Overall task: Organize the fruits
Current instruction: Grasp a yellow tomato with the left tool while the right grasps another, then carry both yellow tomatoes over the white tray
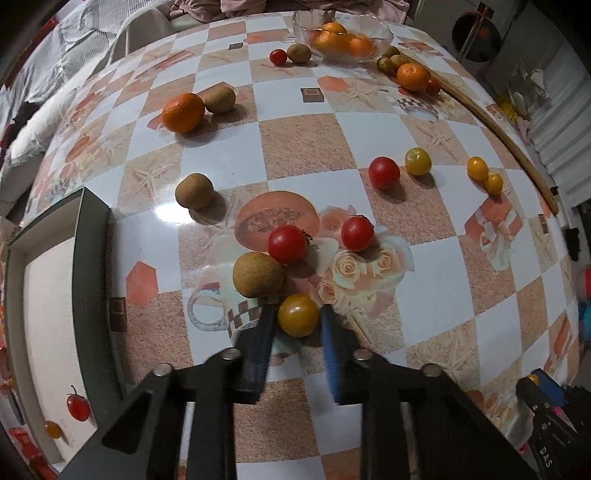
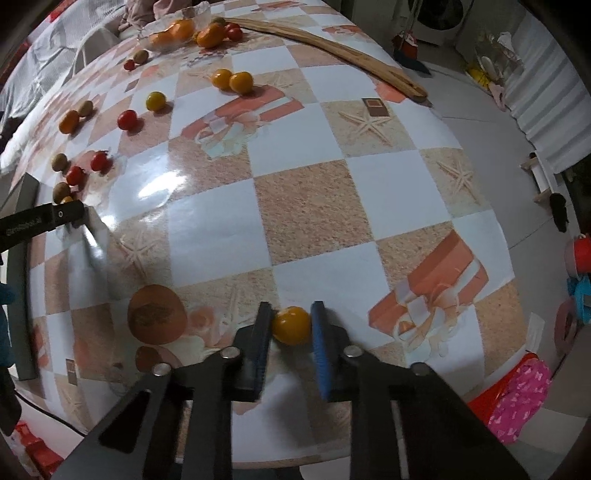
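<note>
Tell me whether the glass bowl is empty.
Not empty: the glass bowl at the table's far end holds several oranges, visible through its clear wall.

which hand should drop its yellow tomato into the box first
Left, probably. Its gripper is shut on a yellow tomato beside the box; the right gripper's tomato sits farther away.

Orange-and-white checked tablecloth [image 2: 314, 206]; yellow tomato [image 2: 291, 325]

We cannot see the lower side of the yellow tomato [image 1: 298, 314] where the left jaws cover it. The box [image 1: 92, 258] at the left is cut off by the picture's edge. In the right wrist view, the left gripper [image 2: 72, 216] hides most of a small yellow fruit, and the glass bowl [image 2: 173, 27] is too blurred to count its contents.
</note>
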Tool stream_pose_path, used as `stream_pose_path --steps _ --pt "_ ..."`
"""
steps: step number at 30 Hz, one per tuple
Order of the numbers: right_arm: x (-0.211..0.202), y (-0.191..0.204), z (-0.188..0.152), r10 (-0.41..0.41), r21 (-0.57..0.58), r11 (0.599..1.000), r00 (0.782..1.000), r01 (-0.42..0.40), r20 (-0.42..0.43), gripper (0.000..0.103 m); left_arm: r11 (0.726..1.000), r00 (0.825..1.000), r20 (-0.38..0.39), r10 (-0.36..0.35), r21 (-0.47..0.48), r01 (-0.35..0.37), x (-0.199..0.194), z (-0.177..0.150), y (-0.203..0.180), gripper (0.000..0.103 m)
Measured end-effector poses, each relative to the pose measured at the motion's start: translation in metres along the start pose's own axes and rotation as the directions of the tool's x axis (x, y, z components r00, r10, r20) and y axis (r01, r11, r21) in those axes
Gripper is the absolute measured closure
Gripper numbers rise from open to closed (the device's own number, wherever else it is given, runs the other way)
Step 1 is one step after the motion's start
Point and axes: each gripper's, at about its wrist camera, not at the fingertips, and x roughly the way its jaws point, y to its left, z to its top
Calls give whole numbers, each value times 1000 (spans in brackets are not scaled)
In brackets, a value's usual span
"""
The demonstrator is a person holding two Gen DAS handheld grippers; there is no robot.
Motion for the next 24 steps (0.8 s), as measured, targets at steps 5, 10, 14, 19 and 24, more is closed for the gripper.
stream_pose_path --steps 5,10,14,19,24 --pt "-5 3 8 70 29 997 998 -70 5 80 999 999 7 -44 -10 44 -10 -5 14 79" --pt "-11 16 18 112 15 994 994 -112 14 80 999 999 21 -50 -3 50 -25 -11 28 79" --pt "-14 28 26 133 -9 991 991 -133 19 80 999 998 35 -46 -9 46 -36 -17 36 79" --pt "-17 50 32 156 -58 986 988 -154 21 80 999 998 50 -36 -30 38 -44 -20 49 79" --pt "-21 70 38 173 -105 980 985 -171 17 80 997 997 67 -28 -70 33 -52 -25 67 79"
